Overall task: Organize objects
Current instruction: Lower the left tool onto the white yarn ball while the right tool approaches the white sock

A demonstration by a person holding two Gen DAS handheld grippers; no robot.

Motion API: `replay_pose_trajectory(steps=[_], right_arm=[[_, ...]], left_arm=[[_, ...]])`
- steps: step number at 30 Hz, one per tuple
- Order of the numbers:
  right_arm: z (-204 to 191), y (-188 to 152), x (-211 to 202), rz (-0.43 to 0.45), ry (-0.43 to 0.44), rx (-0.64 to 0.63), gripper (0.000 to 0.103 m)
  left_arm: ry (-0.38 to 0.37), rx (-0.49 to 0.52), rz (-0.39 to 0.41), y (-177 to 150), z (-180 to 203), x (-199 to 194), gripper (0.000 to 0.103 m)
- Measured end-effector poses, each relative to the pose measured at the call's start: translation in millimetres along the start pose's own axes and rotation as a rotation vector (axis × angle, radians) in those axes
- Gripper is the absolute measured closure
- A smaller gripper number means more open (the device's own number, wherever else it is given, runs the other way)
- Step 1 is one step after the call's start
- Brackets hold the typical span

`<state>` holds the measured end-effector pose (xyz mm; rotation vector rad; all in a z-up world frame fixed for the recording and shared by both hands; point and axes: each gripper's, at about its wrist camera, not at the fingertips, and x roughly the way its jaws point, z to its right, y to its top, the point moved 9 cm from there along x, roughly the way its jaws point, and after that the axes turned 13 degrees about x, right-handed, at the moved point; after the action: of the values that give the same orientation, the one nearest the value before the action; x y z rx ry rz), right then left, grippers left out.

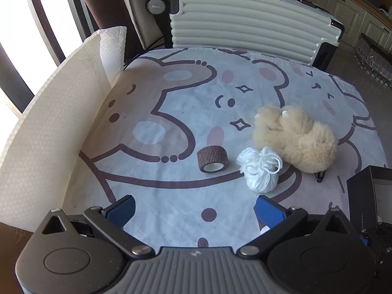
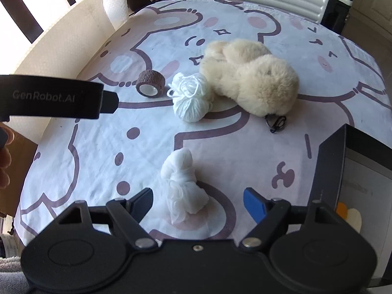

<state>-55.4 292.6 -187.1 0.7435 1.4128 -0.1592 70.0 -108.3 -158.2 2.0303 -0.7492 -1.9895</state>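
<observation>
Right now you are at the pick-up step: your right gripper [image 2: 198,201] hangs over the white gauze wad [image 2: 182,186] near the table's [image 2: 73,171] front edge, jaws apart on either side of it, pads not pressing. Lower a little, then clamp and carry it to the black box [image 2: 355,171] at the right edge. Your left gripper [image 1: 194,208] is spread wide, holding nothing.

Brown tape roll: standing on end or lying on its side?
On its side: the brown tape roll rests on its curved wall, its open core facing the camera.
</observation>
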Motion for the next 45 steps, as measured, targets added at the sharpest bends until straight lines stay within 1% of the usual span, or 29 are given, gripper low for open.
replay_pose_trajectory(steps=[4,8,11,15,17,18,19,20,22,23,27,29,33,36,39,45], right_arm=[[-2,5,13,-0.021,0.011,0.009,0.029],[-5,5,30,-0.069,0.014,-0.004,0.037],[-8,3,40,-0.097,0.016,-0.022,0.037],[-11,0,52,-0.136,0.017,-0.048,0.038],[-12,-2,56,-0.157,0.031,-0.062,0.045],[-13,-4,56,-0.158,0.040,-0.077,0.046],[-13,-4,56,-0.156,0.045,-0.092,0.050],[-11,-4,55,-0.155,0.052,-0.094,0.057],[-6,0,53,-0.153,0.068,-0.061,0.065],[-4,2,52,-0.152,0.082,-0.043,0.067],[3,9,47,-0.127,0.081,-0.036,0.068],[8,14,42,-0.102,0.088,-0.011,0.068],[23,25,37,-0.050,0.062,0.043,0.068],[35,26,40,-0.044,0.018,0.067,0.068],[45,25,43,-0.052,-0.004,0.074,0.068],[52,22,47,-0.064,-0.005,0.067,0.068]], left_arm=[[0.010,0.017,-0.011,5,2,10,0.000],[-0.007,0.013,-0.018,8,2,19,0.000],[-0.033,-0.001,-0.021,8,1,26,0.000],[-0.048,-0.022,-0.025,10,-1,33,0.000],[-0.070,-0.034,-0.018,12,1,36,0.000],[-0.084,-0.042,-0.014,13,2,37,0.000],[-0.096,-0.052,-0.009,15,3,38,0.000],[-0.106,-0.059,-0.005,16,4,39,0.002],[-0.128,-0.073,-0.001,20,7,41,0.006],[-0.139,-0.077,-0.003,21,9,43,0.009],[-0.186,-0.076,-0.014,26,23,52,0.017],[-0.197,-0.060,-0.018,29,31,56,0.019],[-0.223,-0.053,-0.027,32,43,66,0.021],[-0.241,-0.066,-0.041,33,49,74,0.025],[-0.262,-0.091,-0.061,32,54,82,0.027],[-0.290,-0.160,-0.083,34,60,96,0.033]])
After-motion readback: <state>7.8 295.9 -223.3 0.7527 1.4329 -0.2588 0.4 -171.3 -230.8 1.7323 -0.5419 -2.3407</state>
